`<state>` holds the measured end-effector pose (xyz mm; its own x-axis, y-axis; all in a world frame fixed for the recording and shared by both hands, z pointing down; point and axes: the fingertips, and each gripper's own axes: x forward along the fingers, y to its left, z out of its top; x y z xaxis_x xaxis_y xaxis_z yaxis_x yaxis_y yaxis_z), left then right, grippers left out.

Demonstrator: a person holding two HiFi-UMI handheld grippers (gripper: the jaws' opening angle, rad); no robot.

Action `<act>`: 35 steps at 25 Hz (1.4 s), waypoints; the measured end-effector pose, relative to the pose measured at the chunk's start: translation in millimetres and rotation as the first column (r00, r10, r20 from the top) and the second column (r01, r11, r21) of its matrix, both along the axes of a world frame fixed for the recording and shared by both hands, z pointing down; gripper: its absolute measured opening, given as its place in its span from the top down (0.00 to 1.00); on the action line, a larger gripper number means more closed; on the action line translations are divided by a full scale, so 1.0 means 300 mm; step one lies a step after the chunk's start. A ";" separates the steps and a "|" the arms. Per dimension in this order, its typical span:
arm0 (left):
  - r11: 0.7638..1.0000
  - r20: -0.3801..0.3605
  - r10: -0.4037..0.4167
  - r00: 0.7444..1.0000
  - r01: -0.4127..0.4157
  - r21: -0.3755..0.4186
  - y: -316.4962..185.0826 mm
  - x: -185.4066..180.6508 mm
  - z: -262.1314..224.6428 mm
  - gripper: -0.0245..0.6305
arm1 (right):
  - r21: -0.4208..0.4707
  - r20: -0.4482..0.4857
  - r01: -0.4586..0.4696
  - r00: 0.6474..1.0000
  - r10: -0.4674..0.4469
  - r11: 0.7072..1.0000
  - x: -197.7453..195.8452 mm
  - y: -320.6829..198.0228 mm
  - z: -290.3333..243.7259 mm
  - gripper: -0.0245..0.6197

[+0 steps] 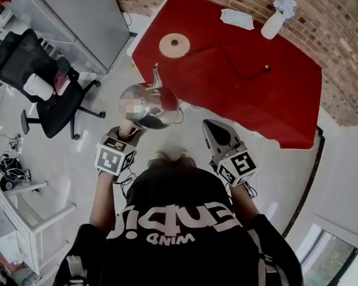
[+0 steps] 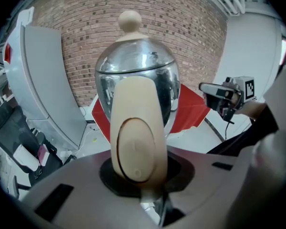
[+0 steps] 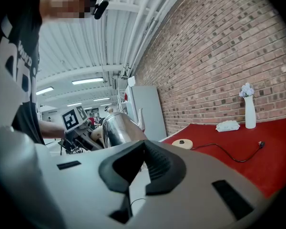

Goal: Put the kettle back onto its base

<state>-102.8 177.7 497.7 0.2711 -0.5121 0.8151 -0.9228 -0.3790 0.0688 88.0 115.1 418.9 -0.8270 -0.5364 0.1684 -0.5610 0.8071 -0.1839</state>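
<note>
A shiny steel kettle (image 1: 150,104) with a cream knob and handle hangs in the air over the floor, short of the red table (image 1: 238,94). My left gripper (image 1: 129,131) is shut on its cream handle (image 2: 135,137), which fills the gap between the jaws. The kettle body (image 2: 136,78) rises upright just beyond. Its round cream base (image 1: 174,44) sits on the table's near-left corner, with a black cord running right to a plug (image 1: 266,69). My right gripper (image 1: 211,126) is beside the kettle, shut with nothing in it (image 3: 144,146). From it I see the kettle (image 3: 115,128) and the base (image 3: 182,143).
A white vase (image 1: 273,22) with flowers and a folded cloth (image 1: 237,18) stand at the table's far edge by the brick wall. A black office chair (image 1: 39,79) and a grey cabinet (image 1: 77,16) are to the left. White shelving (image 1: 24,219) stands at the near left.
</note>
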 end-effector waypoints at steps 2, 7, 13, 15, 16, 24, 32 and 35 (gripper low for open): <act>1.000 0.002 -0.002 1.000 0.002 0.005 -0.016 0.012 -0.006 0.87 | 0.001 -0.001 0.004 1.000 -0.004 1.000 0.015 -0.016 0.001 0.93; 1.000 0.016 -0.009 1.000 0.008 0.013 -0.058 0.037 -0.005 0.87 | -0.002 -0.001 0.015 1.000 -0.015 1.000 0.052 -0.049 0.016 0.93; 0.999 0.039 -0.016 0.999 0.014 0.044 -0.112 0.026 -0.019 0.87 | -0.009 -0.005 0.015 1.000 -0.015 1.000 0.066 -0.073 0.030 0.93; 0.999 0.038 -0.015 0.999 0.013 0.047 -0.131 0.020 -0.019 0.87 | -0.012 -0.006 0.009 1.000 -0.009 1.000 0.066 -0.083 0.035 0.93; 0.999 0.038 -0.013 0.999 0.011 0.047 -0.142 0.017 -0.019 0.87 | -0.013 -0.007 0.008 1.000 -0.008 1.000 0.065 -0.090 0.035 0.93; 0.999 0.041 0.016 0.999 -0.018 0.044 -0.243 -0.012 -0.006 0.87 | -0.013 -0.011 -0.032 0.999 0.032 0.999 0.059 -0.172 0.053 0.93; 0.998 0.025 0.050 0.998 -0.050 0.034 -0.376 -0.079 0.000 0.87 | -0.020 -0.005 -0.078 0.997 0.078 0.997 -0.008 -0.283 0.064 0.93; 0.997 0.034 0.069 0.997 -0.070 0.032 -0.429 -0.111 0.006 0.87 | -0.025 -0.007 -0.087 0.996 0.087 0.996 -0.040 -0.332 0.067 0.93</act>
<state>-136.3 49.0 499.5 0.2797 -0.5198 0.8072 -0.8959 -0.4435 0.0249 75.9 15.5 438.9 -0.7760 -0.6021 0.1877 -0.6304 0.7501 -0.1998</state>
